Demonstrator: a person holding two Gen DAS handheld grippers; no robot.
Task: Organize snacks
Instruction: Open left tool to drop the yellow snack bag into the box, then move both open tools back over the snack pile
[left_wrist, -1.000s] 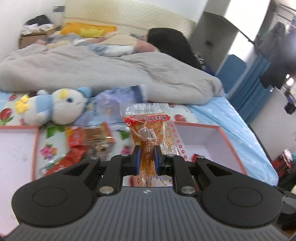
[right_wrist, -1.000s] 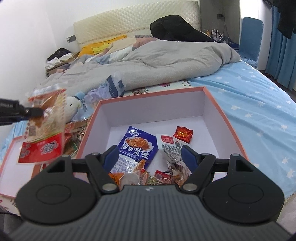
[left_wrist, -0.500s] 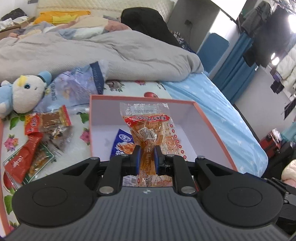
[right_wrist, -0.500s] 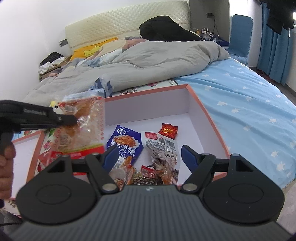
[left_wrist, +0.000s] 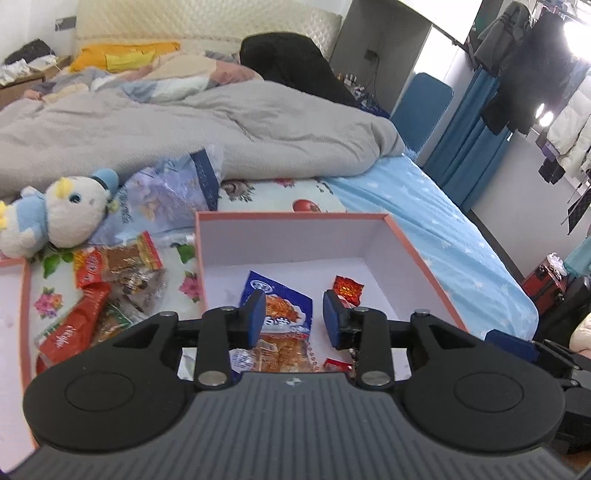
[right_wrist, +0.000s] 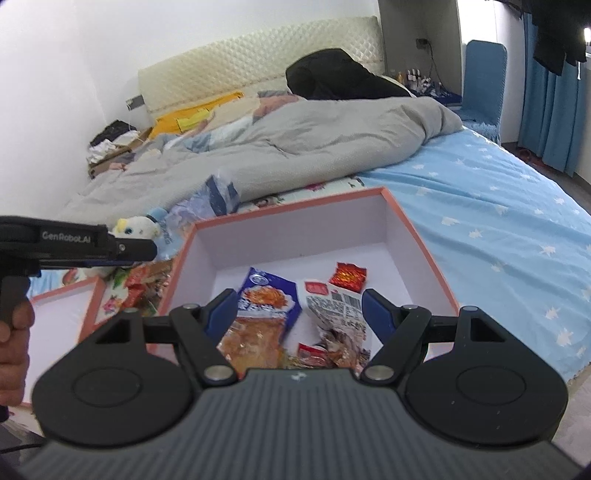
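The left hand-held gripper (left_wrist: 293, 314), its jaws just opened and empty, is held over the pink box (left_wrist: 406, 243) on the bed, where the released orange snack packet (left_wrist: 280, 354) is seen lying, while the right hand-held gripper (right_wrist: 299, 314) is kept wide apart, empty.

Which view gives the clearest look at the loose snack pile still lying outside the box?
The left wrist view: the loose snack pile lies in plain sight on the floral sheet, left of the pink-rimmed box. In the right wrist view the same pile is smaller and partly hidden behind the left gripper and the box wall.
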